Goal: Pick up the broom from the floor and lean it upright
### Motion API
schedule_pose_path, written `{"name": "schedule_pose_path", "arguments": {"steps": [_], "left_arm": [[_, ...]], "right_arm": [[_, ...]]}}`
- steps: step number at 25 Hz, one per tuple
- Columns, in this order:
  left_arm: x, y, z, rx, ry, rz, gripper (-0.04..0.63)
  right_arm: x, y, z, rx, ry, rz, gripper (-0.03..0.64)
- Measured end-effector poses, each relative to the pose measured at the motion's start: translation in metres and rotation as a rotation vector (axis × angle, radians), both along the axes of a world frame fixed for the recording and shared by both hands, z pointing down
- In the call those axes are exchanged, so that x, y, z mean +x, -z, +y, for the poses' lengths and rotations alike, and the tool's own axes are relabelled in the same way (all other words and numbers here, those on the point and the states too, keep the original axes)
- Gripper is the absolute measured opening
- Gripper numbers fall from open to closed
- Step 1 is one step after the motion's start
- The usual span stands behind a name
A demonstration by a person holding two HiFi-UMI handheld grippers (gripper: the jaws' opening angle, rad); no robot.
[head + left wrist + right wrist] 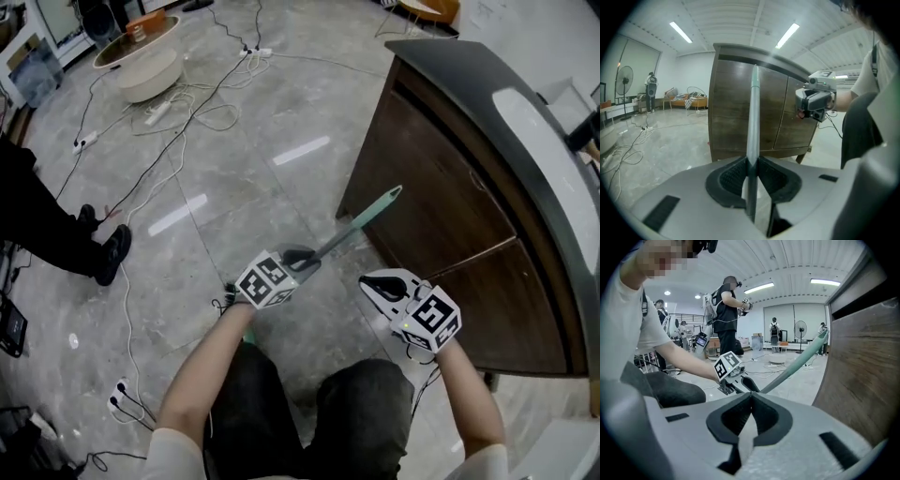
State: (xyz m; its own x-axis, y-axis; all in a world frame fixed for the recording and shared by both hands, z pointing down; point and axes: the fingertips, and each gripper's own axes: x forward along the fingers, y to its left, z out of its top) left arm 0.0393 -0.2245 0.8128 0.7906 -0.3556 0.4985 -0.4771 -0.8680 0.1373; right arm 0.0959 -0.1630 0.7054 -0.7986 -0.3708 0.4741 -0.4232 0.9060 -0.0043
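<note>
Left tool: clamped on the broom handle, which runs straight up between its dark pads.
Right tool: jaws closed tip to tip with nothing between them. It is held in the air just beside the left tool, on the cabinet side.
Broom handle: pale teal, off the floor, slanting up from the left tool toward the cabinet. Its far tip is near the cabinet's front corner, and whether the two touch cannot be told. The lower end passes behind the left tool and out of sight.
Left forearm: bare, reaching forward from the lower edge of the head view, wrist straight, tool aimed at the cabinet's front.
Right forearm: reaching forward alongside the cabinet's curved side, tool aimed forward and slightly down.
In the way: the cabinet itself, dark wood with a dark curved top, fills the space right behind the handle in the left gripper view.
Floor: glossy grey stone tiles spreading out from the cabinet's front.
Cables: black and white loops with a power strip, well apart from the cabinet.
Round low stand: far side of the cables from the cabinet.
Bystander's shoes: black, on the floor well away from the cabinet.
Standing fan: far across the room from the cabinet.
People: standing in the background, well apart from the cabinet.
</note>
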Motion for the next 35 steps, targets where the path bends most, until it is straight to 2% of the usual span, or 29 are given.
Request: {"name": "schedule_pose_path", "arguments": {"steps": [4,11,17,22,28,30,35], "left_arm": [[0.031,0.024,-0.005,-0.007,0.001,0.051,0.074],[0.089,0.044,-0.007,-0.024,-0.021,0.079,0.072],[0.131,0.065,-0.02,-0.009,-0.028,0.118,0.072],[0.156,0.062,-0.031,0.003,-0.047,0.102,0.069],[0.166,0.06,-0.038,0.031,-0.024,0.101,0.071],[0.167,0.063,-0.038,0.038,-0.028,0.103,0.112],[0.161,0.064,-0.032,0.069,-0.036,0.076,0.129]], "right_arm": [[0.015,0.023,-0.001,0.024,-0.028,0.004,0.0],[0.038,0.05,0.001,0.057,-0.068,-0.006,0.0],[0.059,0.063,0.004,0.081,-0.11,-0.03,0.0],[0.076,0.052,0.001,0.103,-0.141,-0.04,0.0],[0.096,0.046,0.006,0.091,-0.174,-0.06,0.0],[0.102,0.046,0.004,0.092,-0.19,-0.06,0.0],[0.1,0.053,0.007,0.09,-0.202,-0.079,0.0]]}}
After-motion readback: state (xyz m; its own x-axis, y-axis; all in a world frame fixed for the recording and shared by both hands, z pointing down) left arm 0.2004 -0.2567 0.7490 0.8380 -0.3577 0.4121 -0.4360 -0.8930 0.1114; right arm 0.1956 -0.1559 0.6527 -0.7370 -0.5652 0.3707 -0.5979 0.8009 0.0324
